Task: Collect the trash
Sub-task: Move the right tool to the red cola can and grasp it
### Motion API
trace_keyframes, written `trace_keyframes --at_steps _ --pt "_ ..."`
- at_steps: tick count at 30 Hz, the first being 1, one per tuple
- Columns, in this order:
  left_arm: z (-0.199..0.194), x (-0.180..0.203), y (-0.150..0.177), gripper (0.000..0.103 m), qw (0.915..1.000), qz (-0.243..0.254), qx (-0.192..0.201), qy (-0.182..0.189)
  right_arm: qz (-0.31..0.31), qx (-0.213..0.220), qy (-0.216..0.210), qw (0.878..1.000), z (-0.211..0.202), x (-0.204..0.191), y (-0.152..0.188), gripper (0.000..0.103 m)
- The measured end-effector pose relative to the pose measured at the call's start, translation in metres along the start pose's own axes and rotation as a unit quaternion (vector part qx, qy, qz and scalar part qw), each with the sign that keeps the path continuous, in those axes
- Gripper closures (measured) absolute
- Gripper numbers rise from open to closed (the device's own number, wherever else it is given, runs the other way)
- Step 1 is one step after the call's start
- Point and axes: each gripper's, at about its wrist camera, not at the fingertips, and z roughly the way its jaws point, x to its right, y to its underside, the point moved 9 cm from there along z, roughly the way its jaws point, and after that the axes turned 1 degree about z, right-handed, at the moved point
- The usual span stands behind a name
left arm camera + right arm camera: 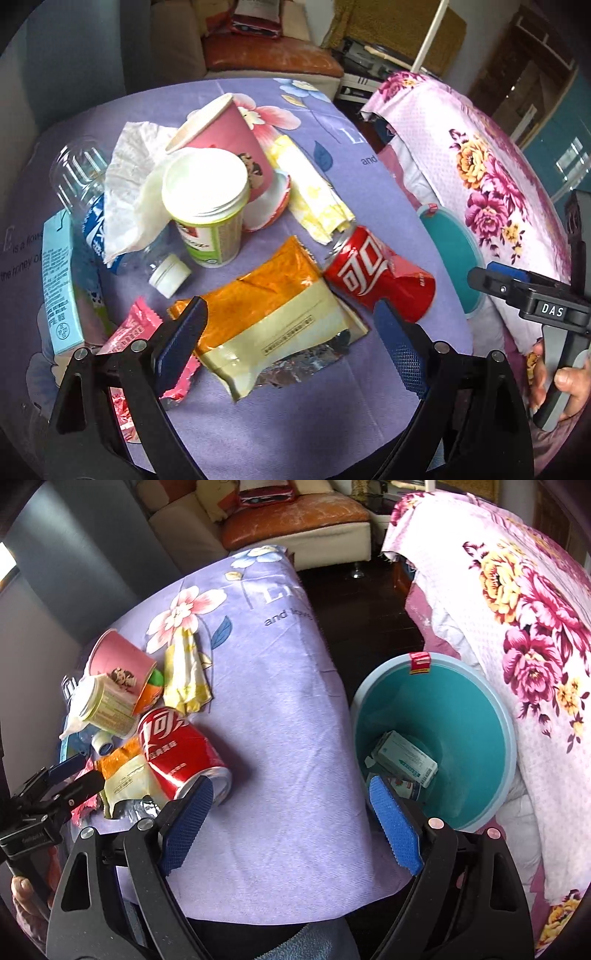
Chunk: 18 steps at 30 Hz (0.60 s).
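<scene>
Now both tongs gape empty over the trash.
Crushed red can (376, 275) lies flat between left gripper (291, 332) and right gripper (291, 805), its long axis slanting, open mouth toward the right gripper's near-side finger.

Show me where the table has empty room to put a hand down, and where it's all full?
The bare purple cloth between the red can and the teal bin is free, right up to the flower print. The trash is packed together around the white-lidded cup, the pink cup and the orange wrapper.
</scene>
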Motion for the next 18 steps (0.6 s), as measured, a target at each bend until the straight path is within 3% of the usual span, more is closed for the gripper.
trace_keyframes --at_steps 10,18 --pt "-0.005 -0.045 0.013 0.011 0.9996 -0.026 0.007 -0.011 -0.079 -0.044 -0.013 0.996 0.025 -0.068 -0.008 0.020" --pt "-0.007 -0.071 0.018 0.011 0.9984 -0.055 0.010 -0.007 -0.105 -0.079 -0.021 0.991 0.051 -0.087 -0.017 0.020"
